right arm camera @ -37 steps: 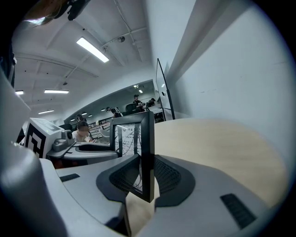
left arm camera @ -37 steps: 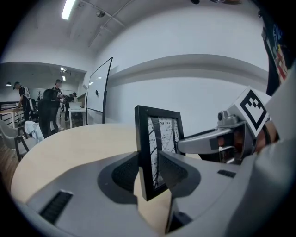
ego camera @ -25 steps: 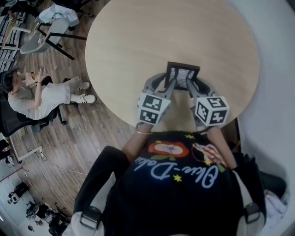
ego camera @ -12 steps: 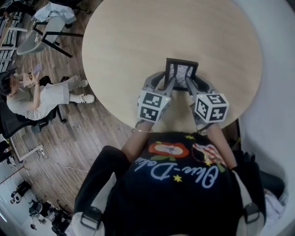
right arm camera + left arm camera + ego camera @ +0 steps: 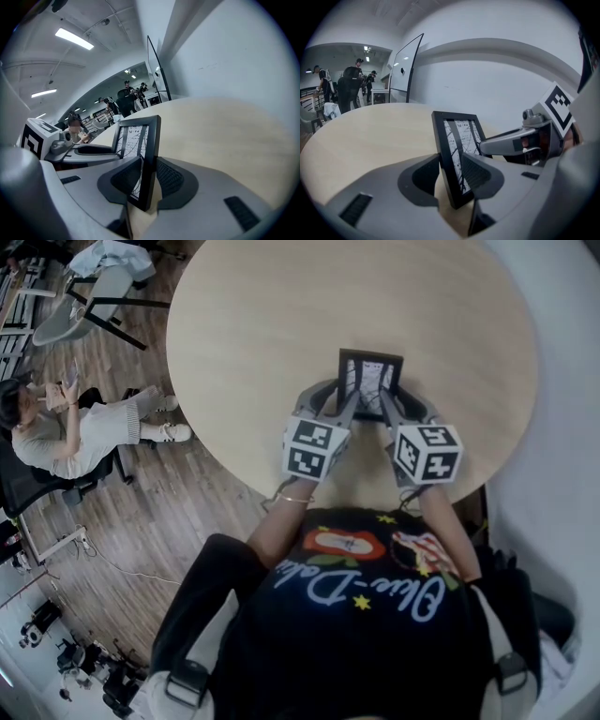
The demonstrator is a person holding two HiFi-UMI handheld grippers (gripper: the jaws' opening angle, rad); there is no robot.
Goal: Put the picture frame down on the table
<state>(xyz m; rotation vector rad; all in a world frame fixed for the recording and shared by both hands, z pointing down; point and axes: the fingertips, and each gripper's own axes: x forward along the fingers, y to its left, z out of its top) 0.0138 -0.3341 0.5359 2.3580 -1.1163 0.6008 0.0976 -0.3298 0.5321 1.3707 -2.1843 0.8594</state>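
A small black picture frame (image 5: 369,381) with a black-and-white print stands upright over the round wooden table (image 5: 281,315), near its front edge. My left gripper (image 5: 345,405) is shut on the frame's left side, and my right gripper (image 5: 390,407) is shut on its right side. In the left gripper view the picture frame (image 5: 454,154) sits between the jaws, pinched near its lower edge. The right gripper view shows the picture frame (image 5: 140,154) edge-on between the ribbed pads (image 5: 169,178). Whether its bottom touches the table is hidden.
A person (image 5: 66,432) sits on a chair to the left of the table, on the wooden floor. Another chair (image 5: 89,296) stands at the upper left. Several people (image 5: 349,86) stand far off by a whiteboard (image 5: 405,61). A white wall curves behind the table.
Both grippers and the frame have moved slightly forward, farther onto the table. The seated person at left has shifted a little.
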